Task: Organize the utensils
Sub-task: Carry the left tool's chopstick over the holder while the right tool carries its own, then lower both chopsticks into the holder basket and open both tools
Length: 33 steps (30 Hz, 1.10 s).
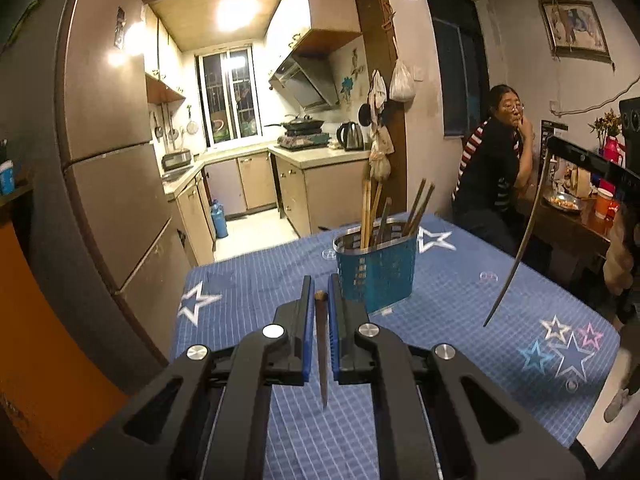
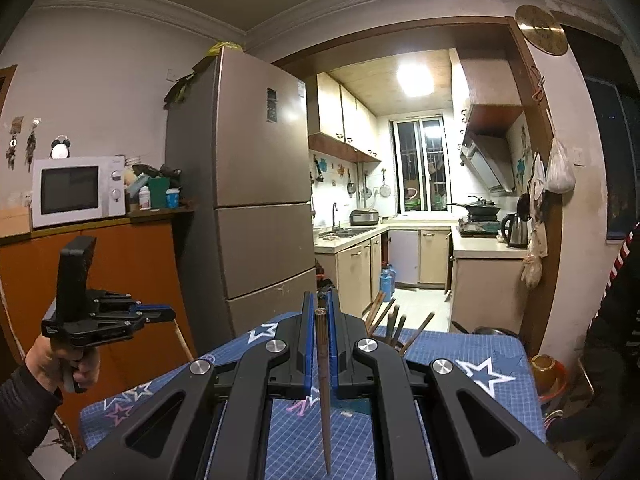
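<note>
A blue utensil holder (image 1: pixel 376 276) stands on the blue starred tablecloth (image 1: pixel 460 312) with several chopsticks (image 1: pixel 370 212) upright in it. My left gripper (image 1: pixel 320 286) hangs above the cloth just left of and nearer than the holder. It is shut on a dark chopstick (image 1: pixel 322 352) whose tip points down. At the right edge of the left wrist view, my right gripper (image 1: pixel 554 150) carries a long chopstick (image 1: pixel 516 256) that hangs down. In the right wrist view, my right gripper (image 2: pixel 319 300) is shut on this brown chopstick (image 2: pixel 324 384). Only the tops of the holder's chopsticks (image 2: pixel 394 320) show behind its right finger.
A person (image 1: pixel 496 160) sits at a wooden side table (image 1: pixel 576 216) beyond the right of my table. A tall fridge (image 2: pixel 248 208) and an orange cabinet with a microwave (image 2: pixel 76 190) stand to the left. A hand holds the left gripper (image 2: pixel 160 314).
</note>
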### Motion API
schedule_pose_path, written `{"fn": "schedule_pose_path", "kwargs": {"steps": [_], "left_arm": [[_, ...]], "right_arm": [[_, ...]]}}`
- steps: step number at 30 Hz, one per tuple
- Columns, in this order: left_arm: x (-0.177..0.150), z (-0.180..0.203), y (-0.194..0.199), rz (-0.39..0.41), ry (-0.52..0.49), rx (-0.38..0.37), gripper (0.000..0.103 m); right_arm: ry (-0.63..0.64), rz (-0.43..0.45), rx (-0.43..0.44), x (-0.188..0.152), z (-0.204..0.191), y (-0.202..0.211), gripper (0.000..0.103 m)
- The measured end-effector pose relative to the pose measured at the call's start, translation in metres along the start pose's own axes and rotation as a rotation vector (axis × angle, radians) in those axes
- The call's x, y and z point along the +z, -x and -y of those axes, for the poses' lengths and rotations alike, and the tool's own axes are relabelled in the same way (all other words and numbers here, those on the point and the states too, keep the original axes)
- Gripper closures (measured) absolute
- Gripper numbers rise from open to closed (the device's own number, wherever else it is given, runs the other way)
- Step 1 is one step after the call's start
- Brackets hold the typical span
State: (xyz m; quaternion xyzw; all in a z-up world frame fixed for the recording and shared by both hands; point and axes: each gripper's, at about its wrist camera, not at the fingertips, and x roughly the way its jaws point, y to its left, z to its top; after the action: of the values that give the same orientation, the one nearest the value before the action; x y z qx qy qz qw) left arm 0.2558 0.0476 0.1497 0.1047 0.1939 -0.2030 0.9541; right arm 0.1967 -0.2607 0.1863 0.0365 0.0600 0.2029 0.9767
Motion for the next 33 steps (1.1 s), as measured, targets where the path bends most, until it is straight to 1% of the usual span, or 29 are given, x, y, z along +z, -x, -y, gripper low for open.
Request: {"fn": "schedule_pose_path", "kwargs": {"steps": [7, 14, 20, 26, 30, 33], "left_arm": [[0.040, 0.000, -0.007, 0.041, -0.001, -0.014, 0.098], [0.090, -0.006, -0.022, 0.095, 0.028, -0.038, 0.098], [0.134, -0.003, -0.041, 0.140, 0.045, -0.065, 0.098], [0.162, 0.004, -0.073, 0.160, 0.064, -0.094, 0.098], [0.169, 0.011, -0.095, 0.154, 0.066, -0.101, 0.098], [0.167, 0.014, -0.111, 0.136, 0.067, -0.115, 0.098]], "right_arm": [[-0.008, 0.001, -0.009, 0.029, 0.012, -0.022, 0.095], [0.004, 0.009, -0.023, 0.069, 0.023, -0.057, 0.095], [-0.009, 0.026, -0.051, 0.104, 0.038, -0.094, 0.095], [-0.028, 0.004, -0.084, 0.111, 0.057, -0.140, 0.095], [-0.042, -0.008, -0.088, 0.110, 0.061, -0.165, 0.095], [-0.043, -0.022, -0.084, 0.105, 0.062, -0.182, 0.095]]}}
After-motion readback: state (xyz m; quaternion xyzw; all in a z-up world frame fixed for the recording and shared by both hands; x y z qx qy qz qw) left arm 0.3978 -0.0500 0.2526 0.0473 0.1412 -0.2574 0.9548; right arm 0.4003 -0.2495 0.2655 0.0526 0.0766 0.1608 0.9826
